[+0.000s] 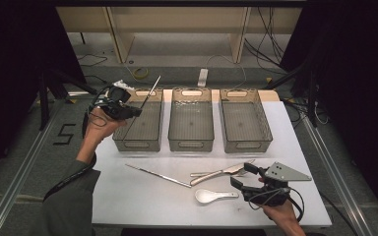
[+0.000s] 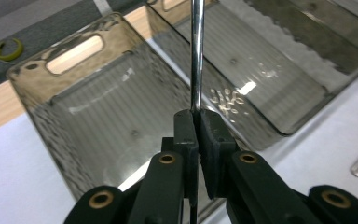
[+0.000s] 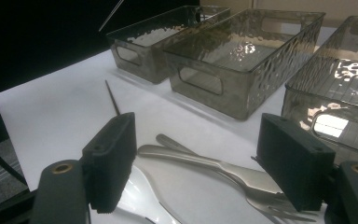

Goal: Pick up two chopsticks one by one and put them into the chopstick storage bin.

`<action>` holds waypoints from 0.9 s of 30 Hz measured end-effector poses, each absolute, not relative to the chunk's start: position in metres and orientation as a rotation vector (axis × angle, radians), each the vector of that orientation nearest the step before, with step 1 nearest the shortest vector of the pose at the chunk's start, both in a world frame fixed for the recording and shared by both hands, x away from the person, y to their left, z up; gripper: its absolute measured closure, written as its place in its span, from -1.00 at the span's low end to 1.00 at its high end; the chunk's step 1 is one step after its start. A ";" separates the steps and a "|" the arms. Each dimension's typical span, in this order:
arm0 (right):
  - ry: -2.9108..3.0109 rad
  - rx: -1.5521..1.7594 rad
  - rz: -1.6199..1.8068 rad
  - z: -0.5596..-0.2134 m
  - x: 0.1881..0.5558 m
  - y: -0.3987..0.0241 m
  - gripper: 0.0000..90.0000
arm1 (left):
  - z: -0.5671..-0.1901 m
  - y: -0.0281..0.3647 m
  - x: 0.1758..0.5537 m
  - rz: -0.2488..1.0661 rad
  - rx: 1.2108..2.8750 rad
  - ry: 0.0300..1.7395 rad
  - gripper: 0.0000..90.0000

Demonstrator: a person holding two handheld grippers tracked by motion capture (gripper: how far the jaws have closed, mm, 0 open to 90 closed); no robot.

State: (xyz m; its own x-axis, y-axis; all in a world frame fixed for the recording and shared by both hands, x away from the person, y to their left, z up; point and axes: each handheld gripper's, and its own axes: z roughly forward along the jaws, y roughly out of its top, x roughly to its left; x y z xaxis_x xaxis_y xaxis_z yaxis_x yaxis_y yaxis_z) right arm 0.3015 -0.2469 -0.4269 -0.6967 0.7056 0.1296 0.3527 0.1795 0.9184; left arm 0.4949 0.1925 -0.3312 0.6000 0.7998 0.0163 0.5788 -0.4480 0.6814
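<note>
Chopstick [image 2: 196, 56] of polished metal, thin, stiff, light and probably slippery, sits clamped near one end in the left gripper [image 2: 198, 122] above the leftmost bin [image 2: 37, 121]; a mid-shaft hold would steady it. Right gripper [image 1: 241, 176] rests wide open, empty, well right of that bin.

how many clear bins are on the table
3, in a row across the far side of the white table: the left bin under the held metal chopstick, the middle bin, and the right bin. None looks hidden.
</note>
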 end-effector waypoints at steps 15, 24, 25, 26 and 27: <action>2.140 1.004 1.527 -0.427 0.302 -0.247 -0.35 | -0.349 0.207 0.522 0.518 2.102 1.184 0.89; 2.144 1.002 1.528 -0.428 0.302 -0.247 -0.35 | -0.366 0.209 0.526 0.519 2.094 1.215 0.89; 2.143 1.002 1.531 -0.428 0.302 -0.247 -0.35 | -0.367 0.209 0.527 0.521 2.099 1.221 0.89; 2.143 1.001 1.531 -0.428 0.302 -0.247 -0.35 | -0.369 0.209 0.527 0.524 2.102 1.224 0.89; 2.146 1.002 1.528 -0.428 0.302 -0.247 -0.35 | -0.371 0.209 0.528 0.520 2.102 1.230 0.89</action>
